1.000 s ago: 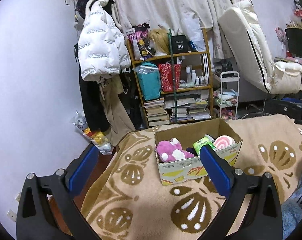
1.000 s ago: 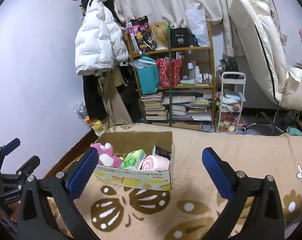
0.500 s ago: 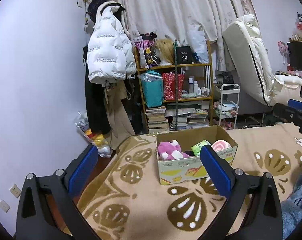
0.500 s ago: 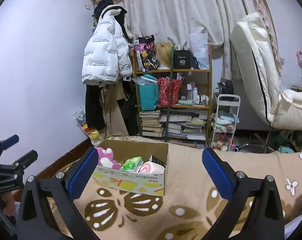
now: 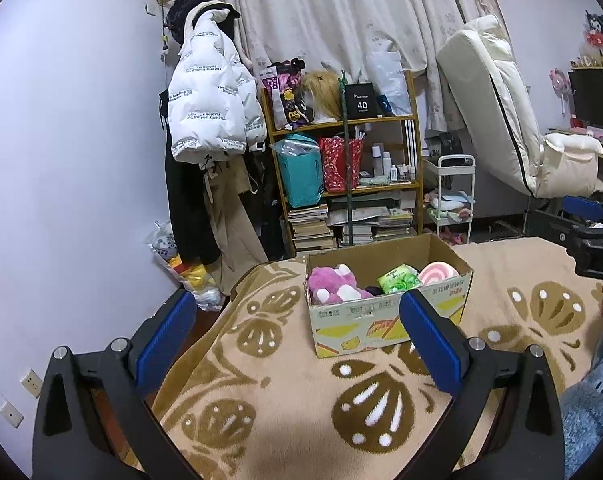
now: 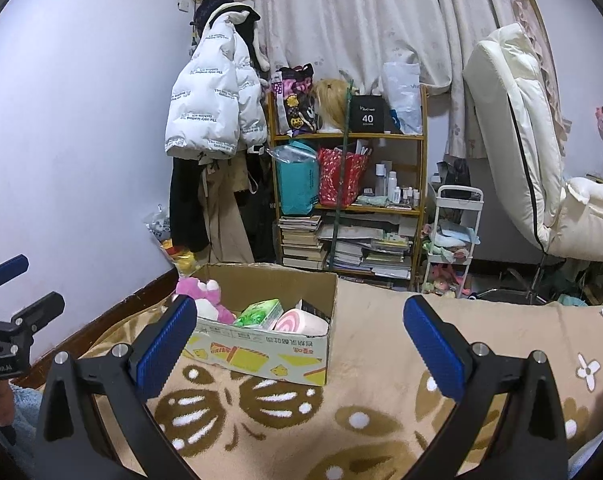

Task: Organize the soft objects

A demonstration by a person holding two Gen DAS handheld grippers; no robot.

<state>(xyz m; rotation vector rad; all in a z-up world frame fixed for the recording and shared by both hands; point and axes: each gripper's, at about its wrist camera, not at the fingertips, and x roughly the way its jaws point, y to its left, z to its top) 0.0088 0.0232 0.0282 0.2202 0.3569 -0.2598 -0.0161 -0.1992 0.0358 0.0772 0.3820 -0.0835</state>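
- The soft objects all sat inside the open cardboard box point(image 5: 389, 316), which rested on the beige blanket point(image 5: 285, 392) with brown butterfly motifs; no loose soft item lay on the visible stretch of blanket around it.
- Judging from that, the gathering looked largely or wholly done, and what was left, if anything, could not be made out from these views.
- The left gripper point(image 5: 297, 336) was spread wide and held nothing, hanging above the blanket short of the box, one blue pad point(image 5: 429, 344) overlapping the box's front wall in its view.
- The right gripper point(image 6: 299, 340) was likewise wide apart and empty, raised over the blanket with the box towards its left finger.
- Inside the box, a pink plush bear point(image 5: 333, 284) with white paws lay at the left end, slumped against the wall.
- A green packet point(image 5: 397, 278), seemingly a tissue pack, sat near the middle, tilted.
- A pink-and-white swirl cushion point(image 5: 439, 272), shaped like a roll cake, lay at the right end, with a small dark item point(image 6: 315, 310) just behind it that was too hidden to name.
- The box itself looked worn, its flaps standing up, its front printed in yellow and red.
- The contents were piled loosely, touching one another rather than lined up.
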